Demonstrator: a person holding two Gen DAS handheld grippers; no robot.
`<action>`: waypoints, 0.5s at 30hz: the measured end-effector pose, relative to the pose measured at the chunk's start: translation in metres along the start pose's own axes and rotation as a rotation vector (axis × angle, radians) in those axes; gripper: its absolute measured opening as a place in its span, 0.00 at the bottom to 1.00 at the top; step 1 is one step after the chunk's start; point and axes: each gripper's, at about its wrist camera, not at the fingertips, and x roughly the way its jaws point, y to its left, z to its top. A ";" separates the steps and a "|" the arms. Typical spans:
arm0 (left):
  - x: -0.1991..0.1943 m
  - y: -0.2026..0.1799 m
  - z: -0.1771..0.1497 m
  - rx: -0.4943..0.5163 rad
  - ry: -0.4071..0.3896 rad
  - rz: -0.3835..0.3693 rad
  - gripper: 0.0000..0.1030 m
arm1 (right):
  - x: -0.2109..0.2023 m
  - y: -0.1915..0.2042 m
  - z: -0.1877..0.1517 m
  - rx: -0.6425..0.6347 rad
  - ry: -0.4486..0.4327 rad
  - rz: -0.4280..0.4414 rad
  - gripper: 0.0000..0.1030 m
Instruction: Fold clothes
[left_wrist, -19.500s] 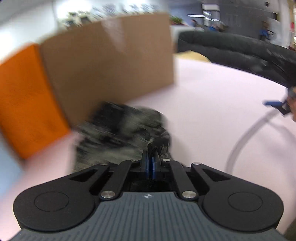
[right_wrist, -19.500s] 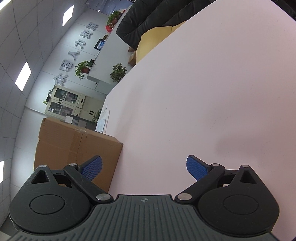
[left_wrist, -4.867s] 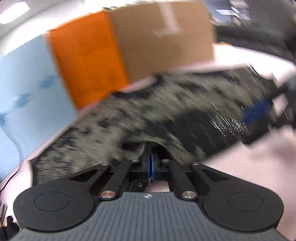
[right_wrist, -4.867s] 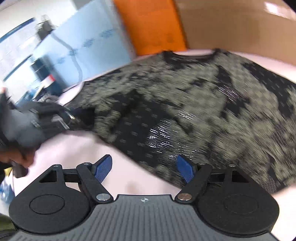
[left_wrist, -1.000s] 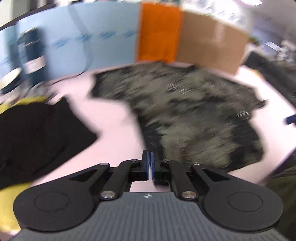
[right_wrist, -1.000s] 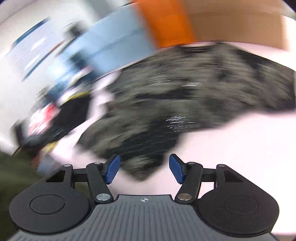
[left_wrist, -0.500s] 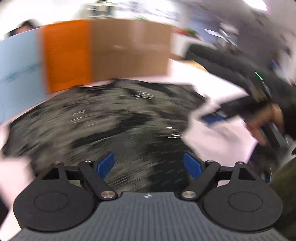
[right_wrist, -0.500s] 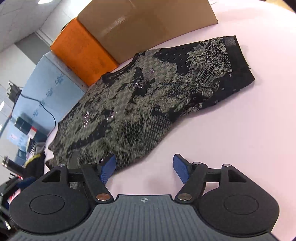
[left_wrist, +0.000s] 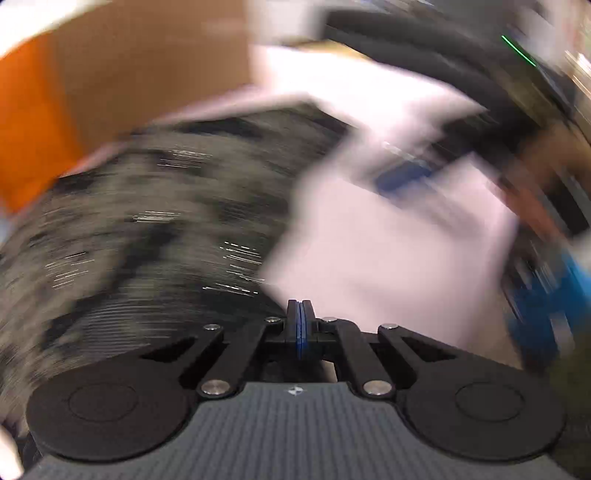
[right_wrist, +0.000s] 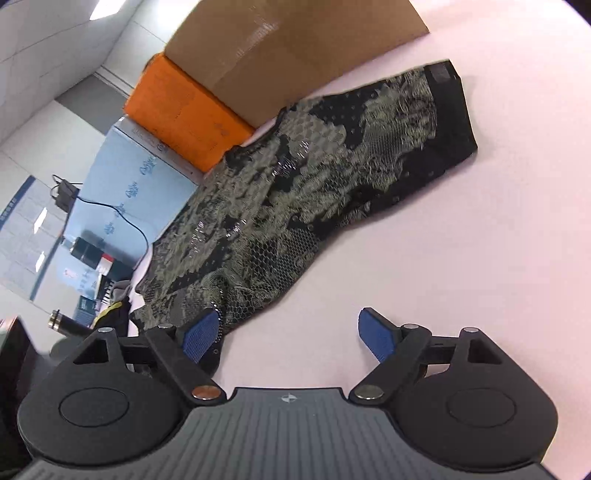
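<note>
A black shirt with a pale olive lace-like print (right_wrist: 295, 206) lies flat on the pink table (right_wrist: 461, 258), its collar toward the boxes. In the left wrist view the shirt (left_wrist: 147, 229) is badly blurred. My left gripper (left_wrist: 301, 321) is shut at the shirt's near edge, and the dark cloth runs right up into its pads. My right gripper (right_wrist: 291, 332) is open and its jaws are still opening. Its left fingertip (right_wrist: 201, 332) hangs over the shirt's near corner, with only bare table between the fingers. From the left wrist view the right gripper (left_wrist: 402, 177) shows as a blue smear held by a hand.
A brown cardboard box (right_wrist: 295, 48), an orange box (right_wrist: 184, 110) and a light blue panel (right_wrist: 133, 177) line the table's far side behind the collar. A dark garment and small items (right_wrist: 110, 314) sit at the left end. A black padded shape (left_wrist: 424, 55) lies beyond the table.
The left gripper, open over the shirt half a second ago, has closed at the shirt's near edge. The right gripper has widened and come lower and nearer to the shirt's corner.
</note>
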 end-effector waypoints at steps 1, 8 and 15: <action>0.000 0.028 0.000 -0.151 -0.008 0.101 0.00 | -0.002 0.001 0.001 -0.003 -0.007 0.003 0.80; -0.027 0.018 -0.007 0.012 0.006 -0.094 0.99 | 0.017 0.015 -0.009 -0.008 0.023 0.052 0.80; 0.015 -0.064 -0.030 0.329 0.196 -0.129 0.26 | 0.027 0.025 -0.014 -0.002 -0.011 0.025 0.80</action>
